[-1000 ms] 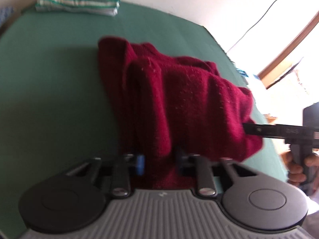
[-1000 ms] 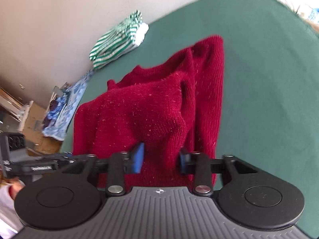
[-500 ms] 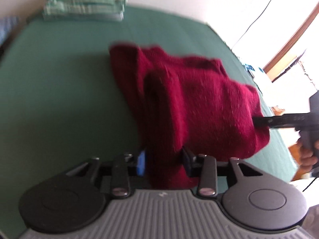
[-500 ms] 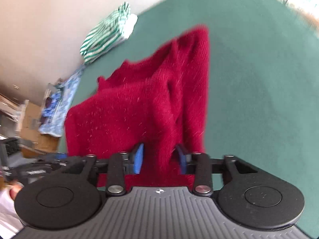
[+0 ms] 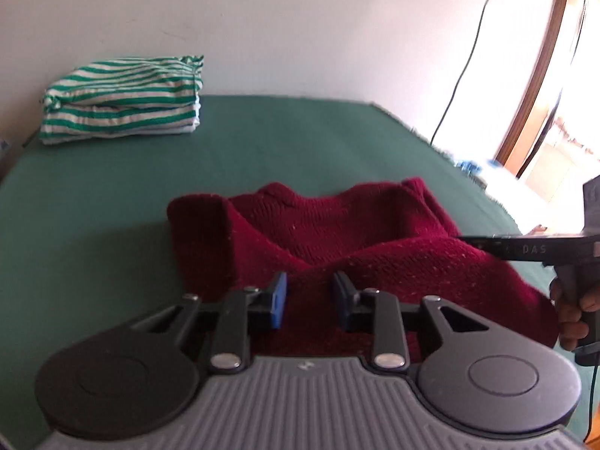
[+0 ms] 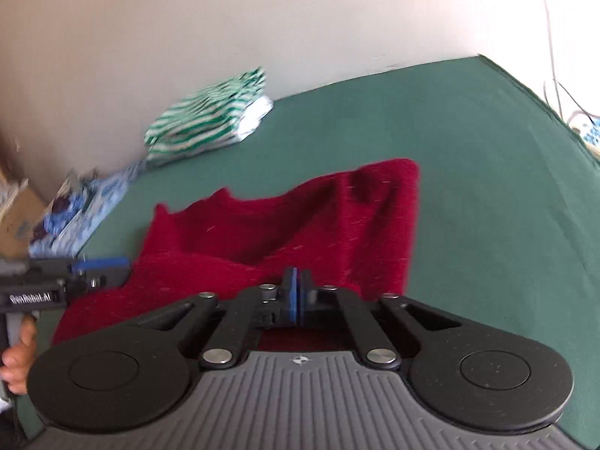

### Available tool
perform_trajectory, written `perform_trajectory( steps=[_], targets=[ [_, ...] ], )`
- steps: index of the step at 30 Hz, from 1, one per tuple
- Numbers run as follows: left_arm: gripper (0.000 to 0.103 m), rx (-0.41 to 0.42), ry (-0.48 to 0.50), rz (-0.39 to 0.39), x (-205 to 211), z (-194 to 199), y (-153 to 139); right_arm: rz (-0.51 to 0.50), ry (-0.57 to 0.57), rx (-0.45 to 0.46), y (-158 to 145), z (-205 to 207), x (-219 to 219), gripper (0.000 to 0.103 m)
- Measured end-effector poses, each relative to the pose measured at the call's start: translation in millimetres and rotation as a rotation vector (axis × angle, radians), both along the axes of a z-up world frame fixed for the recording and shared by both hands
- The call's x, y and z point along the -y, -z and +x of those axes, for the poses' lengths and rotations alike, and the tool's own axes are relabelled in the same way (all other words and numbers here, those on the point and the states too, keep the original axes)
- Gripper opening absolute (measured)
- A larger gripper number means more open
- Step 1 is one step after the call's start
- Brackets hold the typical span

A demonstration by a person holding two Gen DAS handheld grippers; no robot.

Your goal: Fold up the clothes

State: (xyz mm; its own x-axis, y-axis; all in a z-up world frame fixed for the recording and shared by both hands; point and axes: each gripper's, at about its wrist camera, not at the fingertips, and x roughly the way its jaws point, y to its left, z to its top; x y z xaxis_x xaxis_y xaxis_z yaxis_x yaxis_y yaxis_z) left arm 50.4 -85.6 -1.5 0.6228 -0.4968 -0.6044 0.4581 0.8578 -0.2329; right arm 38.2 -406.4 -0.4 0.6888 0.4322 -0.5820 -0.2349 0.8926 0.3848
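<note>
both wrist views look low, close over the sweater [image 5: 337, 232].

Daylight floods in from the window [image 5: 555, 86] at the right of the left wrist view, blown out to white glare there. The green tabletop [image 5: 93, 202] lies dimmer, shadowed beside the red sweater [image 5: 337, 232]. Both fisheye views bend at the edges; the striped folded clothes [image 6: 210, 120] smear with motion blur in the right wrist view.
</note>
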Motion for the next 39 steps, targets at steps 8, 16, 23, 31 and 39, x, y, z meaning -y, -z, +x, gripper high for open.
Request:
perform_trajectory(
  steps=[8, 16, 23, 31, 39],
  targets=[
    [0.035, 0.028, -0.008, -0.035, 1, -3, 5, 0.012, -0.006, 0.018, -2, 2, 4, 0.0],
    [0.09, 0.111, -0.053, -0.034, -37, 35, -36, 0.087, 0.008, -0.065, -48, 53, 45, 0.064],
    [0.08, -0.071, -0.029, 0.051, -45, 92, 16, 0.099, -0.049, -0.236, -12, 113, 59, 0.064],
    [0.095, -0.056, 0.093, 0.005, -32, 113, 28, 0.249, -0.209, -0.258, 9, 146, 56, 0.067],
    [0.057, -0.062, 0.174, 0.012, -18, 119, 24, 0.206, -0.393, -0.29, 8, 176, 40, 0.039]
  ],
)
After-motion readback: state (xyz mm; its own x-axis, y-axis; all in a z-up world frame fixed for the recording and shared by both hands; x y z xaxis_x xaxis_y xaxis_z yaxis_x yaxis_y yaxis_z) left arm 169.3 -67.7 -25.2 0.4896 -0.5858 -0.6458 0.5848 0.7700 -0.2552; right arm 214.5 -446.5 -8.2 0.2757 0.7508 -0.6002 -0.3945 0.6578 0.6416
